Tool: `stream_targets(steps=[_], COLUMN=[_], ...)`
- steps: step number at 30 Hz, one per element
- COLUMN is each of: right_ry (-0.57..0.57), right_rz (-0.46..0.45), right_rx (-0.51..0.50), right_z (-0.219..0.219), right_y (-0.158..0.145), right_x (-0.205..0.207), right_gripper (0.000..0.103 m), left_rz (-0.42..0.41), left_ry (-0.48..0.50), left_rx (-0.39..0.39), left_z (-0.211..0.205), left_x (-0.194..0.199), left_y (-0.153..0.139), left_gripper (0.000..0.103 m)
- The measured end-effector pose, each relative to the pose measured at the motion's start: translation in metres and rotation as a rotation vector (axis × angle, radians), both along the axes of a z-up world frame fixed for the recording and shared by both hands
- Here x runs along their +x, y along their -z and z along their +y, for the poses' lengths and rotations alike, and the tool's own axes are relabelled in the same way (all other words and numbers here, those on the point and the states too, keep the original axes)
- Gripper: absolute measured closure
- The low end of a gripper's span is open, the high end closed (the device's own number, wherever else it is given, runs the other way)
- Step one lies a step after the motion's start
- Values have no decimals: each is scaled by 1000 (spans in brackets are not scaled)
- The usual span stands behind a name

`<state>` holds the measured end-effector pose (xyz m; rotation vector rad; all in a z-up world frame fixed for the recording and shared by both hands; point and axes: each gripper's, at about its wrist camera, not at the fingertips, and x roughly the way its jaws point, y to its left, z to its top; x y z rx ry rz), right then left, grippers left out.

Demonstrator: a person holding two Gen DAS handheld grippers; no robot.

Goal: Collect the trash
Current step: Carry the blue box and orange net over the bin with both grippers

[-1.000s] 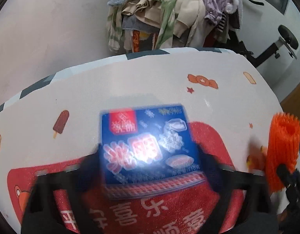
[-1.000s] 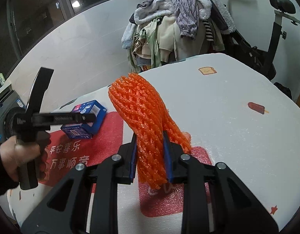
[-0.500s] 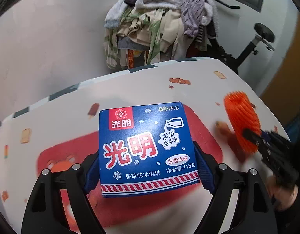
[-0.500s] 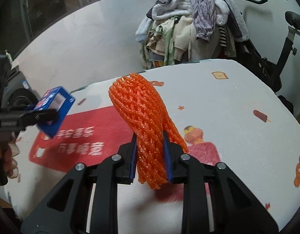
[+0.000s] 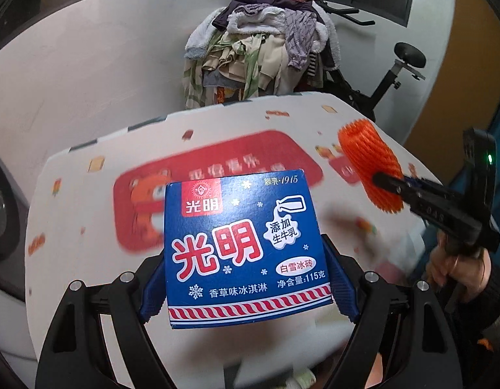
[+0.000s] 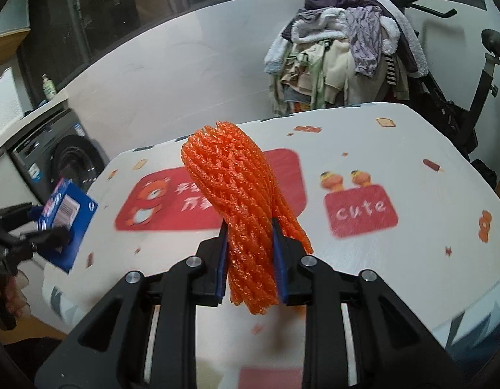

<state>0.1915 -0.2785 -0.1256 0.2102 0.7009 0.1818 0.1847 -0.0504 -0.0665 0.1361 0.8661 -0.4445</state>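
My left gripper [image 5: 246, 287] is shut on a blue ice cream box [image 5: 245, 246] with red and white Chinese lettering, held above the table's near edge. The box also shows at the left of the right wrist view [image 6: 66, 217]. My right gripper [image 6: 250, 259] is shut on an orange foam fruit net [image 6: 233, 201], held upright above the table. The net also shows at the right of the left wrist view [image 5: 370, 165], in the right gripper [image 5: 396, 188].
A white table [image 6: 396, 149] with a cartoon-print cloth lies below both grippers. A clothes pile [image 6: 344, 61] stands behind it, with an exercise bike [image 6: 460, 103] at the right. A washing machine [image 6: 55, 159] stands at the left.
Both grippers have lifted and drawn back toward the table's near edge with their loads. The box went from lying on the table to being held in the air.
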Motion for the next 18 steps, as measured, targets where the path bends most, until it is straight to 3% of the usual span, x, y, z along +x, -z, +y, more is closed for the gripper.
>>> stream_targets(steps=[7,18], right_ry=[-64,-158], right_rz=[-10,12], right_rx=[-1,-3], right_z=[29,57], right_y=[-6,8], right_x=[-55,-121], right_gripper=[77,77], left_rz=[-2,1], left_ry=[2,55], left_rx=[14,61], left_z=[23,28], left_x=[-83,-169], left_y=[20,57], left_gripper=[22,22])
